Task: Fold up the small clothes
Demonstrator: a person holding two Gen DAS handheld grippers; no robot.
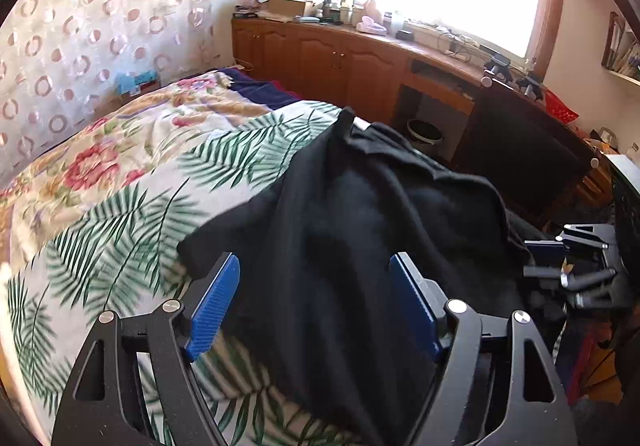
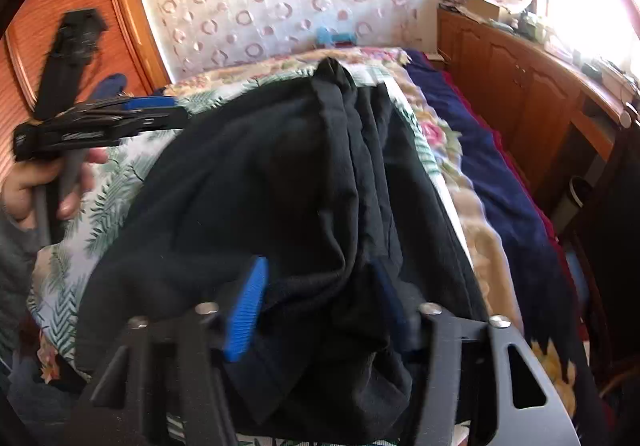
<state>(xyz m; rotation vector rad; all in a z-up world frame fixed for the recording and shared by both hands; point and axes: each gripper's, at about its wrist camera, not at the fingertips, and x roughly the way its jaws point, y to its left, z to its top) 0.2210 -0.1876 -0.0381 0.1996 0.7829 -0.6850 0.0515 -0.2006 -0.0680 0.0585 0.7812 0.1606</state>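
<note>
A black garment (image 1: 360, 206) lies crumpled on the palm-leaf sheet (image 1: 120, 238) of a bed. My left gripper (image 1: 316, 290) is open, its blue pads (image 1: 216, 306) wide apart on either side of the cloth's near edge and clear of it. From the right wrist view the garment (image 2: 260, 166) fills the middle. My right gripper (image 2: 320, 306) has a bunched fold between its fingers. The left pad (image 2: 248, 310) shows bare, the right one is partly draped by cloth, and I see no firm pinch. A hand (image 2: 36, 190) holds the left gripper (image 2: 152, 110) at the cloth's far left.
A floral blanket (image 1: 120, 142) and a navy blanket (image 2: 492, 166) lie on the bed beyond the sheet. Wooden cabinets (image 1: 332, 62) with a cluttered top run under the bright window. A small bin (image 1: 425, 131) stands by them. A wooden wardrobe (image 2: 72, 6) stands on the left.
</note>
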